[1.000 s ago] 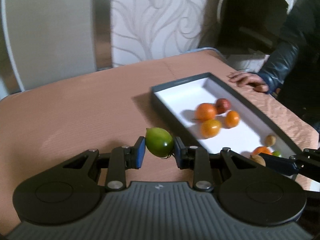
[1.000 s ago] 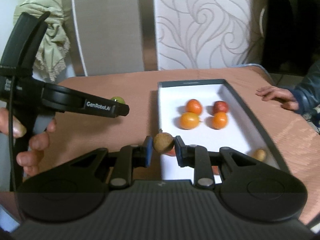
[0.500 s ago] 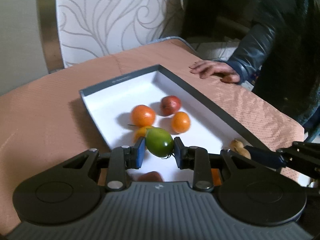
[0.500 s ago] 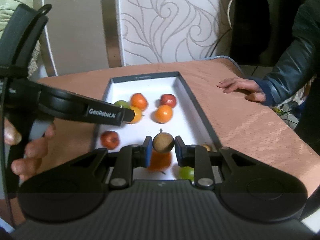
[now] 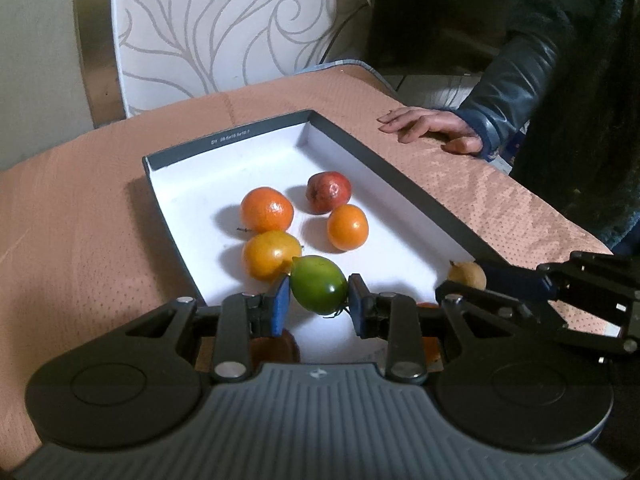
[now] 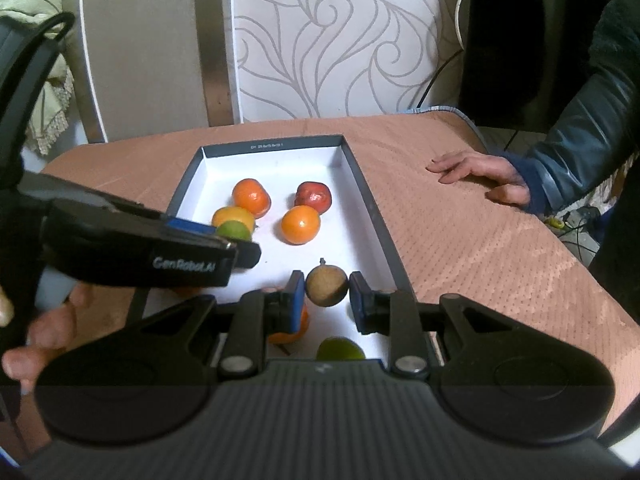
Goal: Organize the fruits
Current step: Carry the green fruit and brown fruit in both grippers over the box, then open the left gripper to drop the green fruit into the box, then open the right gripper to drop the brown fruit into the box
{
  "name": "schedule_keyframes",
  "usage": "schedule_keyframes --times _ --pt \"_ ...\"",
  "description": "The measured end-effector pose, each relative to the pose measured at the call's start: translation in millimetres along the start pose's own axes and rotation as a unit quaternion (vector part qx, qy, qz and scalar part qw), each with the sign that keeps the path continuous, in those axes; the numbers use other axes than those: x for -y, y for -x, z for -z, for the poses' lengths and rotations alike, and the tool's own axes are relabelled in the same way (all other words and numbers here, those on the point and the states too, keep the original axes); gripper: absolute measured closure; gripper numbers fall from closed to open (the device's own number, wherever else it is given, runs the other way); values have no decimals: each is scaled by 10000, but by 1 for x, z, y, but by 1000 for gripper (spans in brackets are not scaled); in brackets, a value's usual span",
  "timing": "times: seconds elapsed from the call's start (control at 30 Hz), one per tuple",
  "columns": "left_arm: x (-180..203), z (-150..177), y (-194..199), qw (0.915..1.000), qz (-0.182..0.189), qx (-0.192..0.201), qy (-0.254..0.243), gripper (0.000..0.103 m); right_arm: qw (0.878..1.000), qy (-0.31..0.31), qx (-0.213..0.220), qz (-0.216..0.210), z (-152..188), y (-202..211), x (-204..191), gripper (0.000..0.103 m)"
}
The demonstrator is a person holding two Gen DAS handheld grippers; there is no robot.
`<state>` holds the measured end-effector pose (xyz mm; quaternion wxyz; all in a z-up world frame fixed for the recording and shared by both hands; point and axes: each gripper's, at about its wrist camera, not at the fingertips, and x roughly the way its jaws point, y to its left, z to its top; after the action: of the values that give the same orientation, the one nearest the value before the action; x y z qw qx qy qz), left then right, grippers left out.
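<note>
We see a green fruit (image 5: 318, 289) clamped between the blue pads of the left hand-held gripper (image 5: 319, 306), its jaws closed on the fruit's two sides. The fruit hangs over the near part of a shallow box (image 5: 404, 188) with dark walls and a white floor, just beside a yellow-orange fruit (image 5: 269, 254) lying there. The right hand-held gripper (image 6: 325, 296) is likewise closed on a small round brown fruit (image 6: 326, 285) with a short stalk on top, held over the box floor near its right wall.

On the floor farther back we see two oranges (image 5: 266, 209) (image 5: 347, 227) and a dark red fruit (image 5: 329, 192), close together but mostly apart. In the right wrist view another orange fruit (image 6: 294, 330) and a green fruit (image 6: 340, 349) lie under the right hand-held gripper, partly hidden by its body. In the left wrist view a reddish-brown fruit (image 5: 276, 347) shows under the left finger.

The box rests on a tabletop (image 5: 80, 220) covered with a salmon-coloured dotted cloth. At the tabletop's right edge lies another person's hand (image 6: 478, 172), palm down, in a dark glossy sleeve (image 6: 580, 128). Behind the tabletop stands a white chair back (image 6: 340, 40) with a swirling grey pattern.
</note>
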<state>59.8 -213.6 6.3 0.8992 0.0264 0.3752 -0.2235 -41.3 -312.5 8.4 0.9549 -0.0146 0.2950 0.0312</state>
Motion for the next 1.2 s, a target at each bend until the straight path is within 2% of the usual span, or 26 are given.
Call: schedule_keyframes --times 0.1,0.2,0.63,1.1,1.17,1.2 --pt "1 2 2 10000 -62 14 53 66 10000 13 25 -1 0 -1 2 75" --pt "2 4 4 9998 -136 49 105 66 9999 44 104 -38 1 1 3 63" --pt "10 8 20 9972 -594 174 416 66 9987 339 160 -339 5 40 9 63" --pt "55 20 66 9952 -875 202 390 66 9976 270 -40 -636 17 103 23 62" --pt "62 24 70 9950 -904 178 377 63 9974 269 -90 -666 20 108 24 62" --pt "64 26 72 9948 -926 163 392 54 9973 275 -106 -673 22 110 24 62"
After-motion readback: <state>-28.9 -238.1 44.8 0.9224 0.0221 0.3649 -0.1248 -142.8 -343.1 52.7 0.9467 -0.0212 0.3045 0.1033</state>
